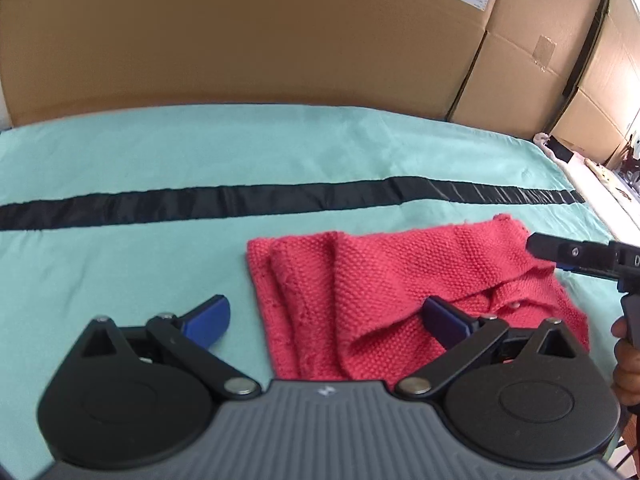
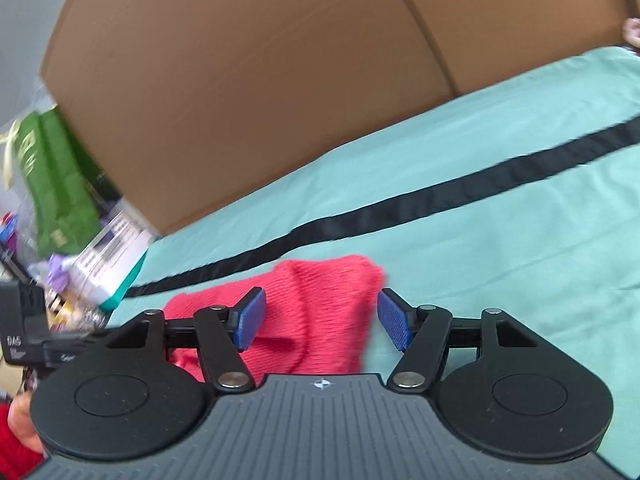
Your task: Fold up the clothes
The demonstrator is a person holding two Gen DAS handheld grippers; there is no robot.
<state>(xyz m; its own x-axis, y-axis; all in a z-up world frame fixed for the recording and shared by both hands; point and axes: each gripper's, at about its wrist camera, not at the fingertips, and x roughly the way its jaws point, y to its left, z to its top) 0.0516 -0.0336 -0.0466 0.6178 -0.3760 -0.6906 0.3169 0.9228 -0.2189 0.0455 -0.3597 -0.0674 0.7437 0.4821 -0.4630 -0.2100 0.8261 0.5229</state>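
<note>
sweater (image 1: 400,292): red knit, already folded over itself, lying on teal sheet (image 1: 160,160) on near side of black stripe (image 1: 280,196); a loose flap shows twd its right edge.
step: looks like between folds, nothing gripped.
left tongs (image 1: 326,318): spread wide, empty; one pad (image 1: 444,320) over the knit, other (image 1: 212,316) over sheet.
right tongs (image 2: 320,320): apart, sweater seen between the pads but not pinched.
next: prob. grab the loose right edge w/ both tongs & fold across; thick knit, needs a deep bite.
bkgd: cardboard boxes (image 1: 280,40) behind bed.
</note>
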